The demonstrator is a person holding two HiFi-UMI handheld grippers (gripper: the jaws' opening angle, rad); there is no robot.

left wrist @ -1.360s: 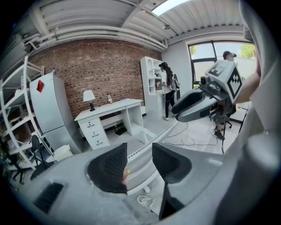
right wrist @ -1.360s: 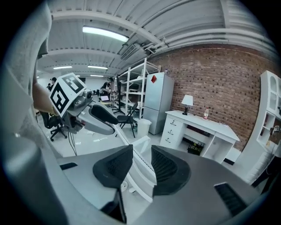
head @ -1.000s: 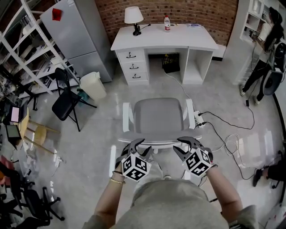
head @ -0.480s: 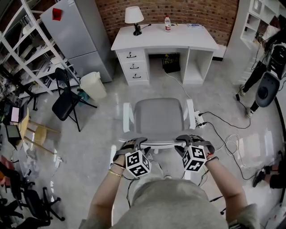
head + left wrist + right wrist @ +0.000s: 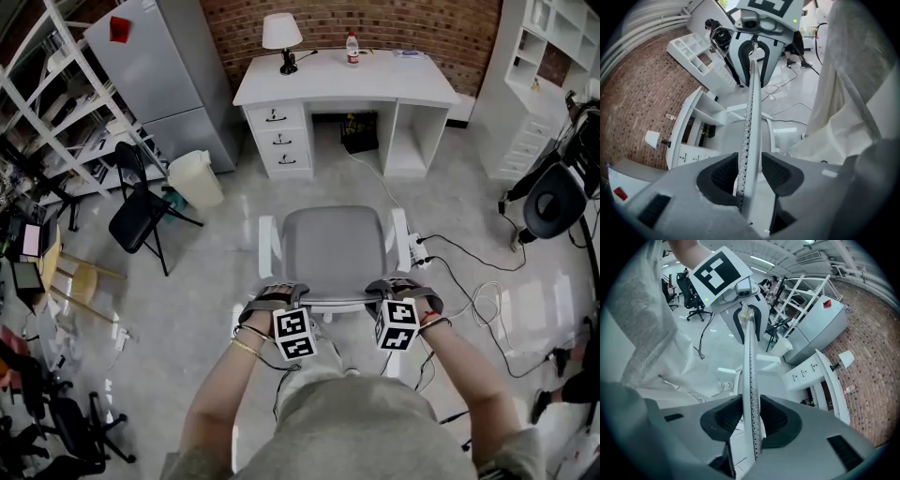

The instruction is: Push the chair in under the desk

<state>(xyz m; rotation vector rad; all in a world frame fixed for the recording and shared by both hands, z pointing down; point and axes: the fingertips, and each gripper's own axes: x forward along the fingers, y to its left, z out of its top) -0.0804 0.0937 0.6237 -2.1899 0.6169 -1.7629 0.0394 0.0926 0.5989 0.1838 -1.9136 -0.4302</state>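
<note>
Holding the chair (image 5: 333,248) by its backrest edge (image 5: 335,301): right gripper (image 5: 403,285) pinched on it, left gripper (image 5: 277,292) just closing round it, not yet pressing. Calls for a push straight ahead to the desk (image 5: 342,89), well apart beyond the chair; edge lying crosswise, both grippers equally near.

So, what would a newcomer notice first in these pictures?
The grey chair in the middle of the floor draws the eye: the right gripper is clamped on the top edge of its backrest, and the jaws of the left gripper, around the same edge, have just been closing. Beyond it the white desk stands against the brick wall, with a lamp on top.
</note>
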